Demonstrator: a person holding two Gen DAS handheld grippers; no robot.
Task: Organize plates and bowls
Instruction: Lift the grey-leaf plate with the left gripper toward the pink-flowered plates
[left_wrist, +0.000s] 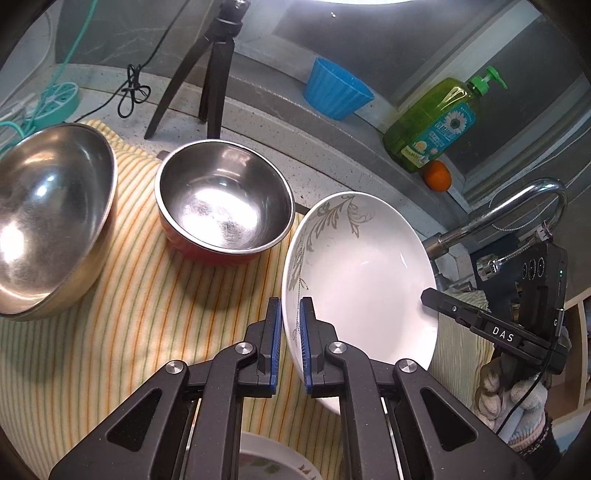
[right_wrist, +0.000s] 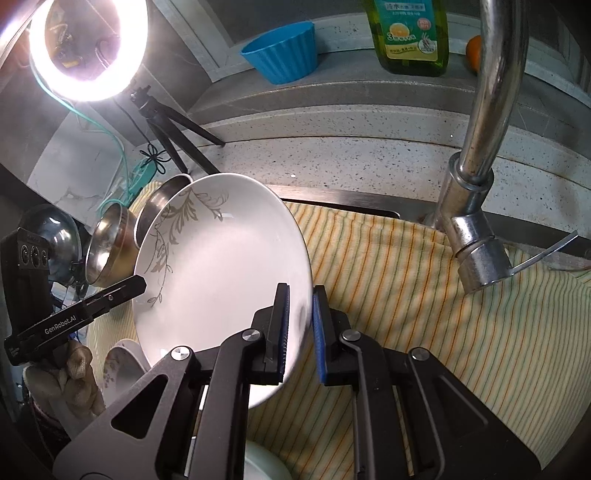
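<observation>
Item: white plate (left_wrist: 358, 273) with grey leaf pattern, deep-rimmed. Position: held in the air, tilted steeply, above the striped cloth (left_wrist: 147, 314) that covers the table; it rests on nothing.

Holders: left claw (left_wrist: 290, 343), jaws narrow, pinched on the plate's patterned rim; right claw (right_wrist: 301, 325), jaws narrow, pinched on the opposite plain rim. The plate spans the gap between the two claws, its broad face turned towards both cameras, its long axis running from one claw to the other. Neither hand is nearer; each carries one edge. A gloved hand (right_wrist: 70, 376) holds the left tool's grip.

Neighbours on the cloth: red-walled steel bowl (left_wrist: 225, 206), just beyond the plate's patterned edge; large steel bowl (left_wrist: 48, 221), further to the left in the left wrist view. Both upright and empty.

Below: flower-patterned dishes (right_wrist: 118, 365) lie under the plate, partly hidden; their stacking cannot be told.

Fixtures: chrome faucet (right_wrist: 476, 206) close beside the right claw.

Assessment: carrying stage; the plate probably goes onto a pile, and the faucet is the nearest obstacle.
</observation>
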